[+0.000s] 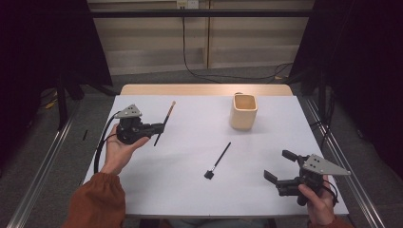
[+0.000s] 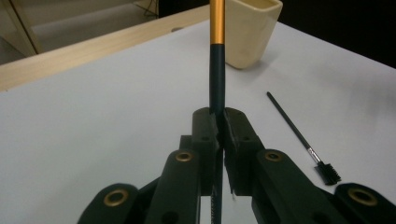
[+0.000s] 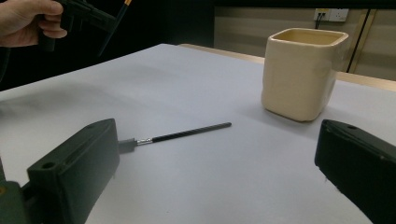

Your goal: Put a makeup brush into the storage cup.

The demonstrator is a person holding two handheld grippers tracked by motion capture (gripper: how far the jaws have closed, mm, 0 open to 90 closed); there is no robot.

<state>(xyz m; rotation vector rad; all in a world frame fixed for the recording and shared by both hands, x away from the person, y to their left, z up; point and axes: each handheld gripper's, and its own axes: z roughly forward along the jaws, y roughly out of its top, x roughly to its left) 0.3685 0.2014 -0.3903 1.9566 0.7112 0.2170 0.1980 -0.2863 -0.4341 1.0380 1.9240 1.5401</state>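
Observation:
My left gripper (image 1: 161, 127) is lifted over the table's left side and is shut on a dark brush with an orange-gold band (image 1: 165, 121). The brush handle (image 2: 217, 70) rises straight up from between the closed jaws. A thin black spoolie brush (image 1: 218, 160) lies flat mid-table, its bristle head toward the near edge; it shows as the spoolie brush (image 2: 299, 135) and the spoolie brush (image 3: 187, 132) in the gripper views. A cream square cup (image 1: 244, 111) stands upright at the back right. My right gripper (image 1: 280, 165) hovers open at the front right, nothing between its jaws.
The white table top (image 1: 190, 190) ends in a wooden strip (image 1: 204, 90) at the far edge. Cables run across the floor beyond it. Metal rails (image 1: 43, 166) flank both sides of the table.

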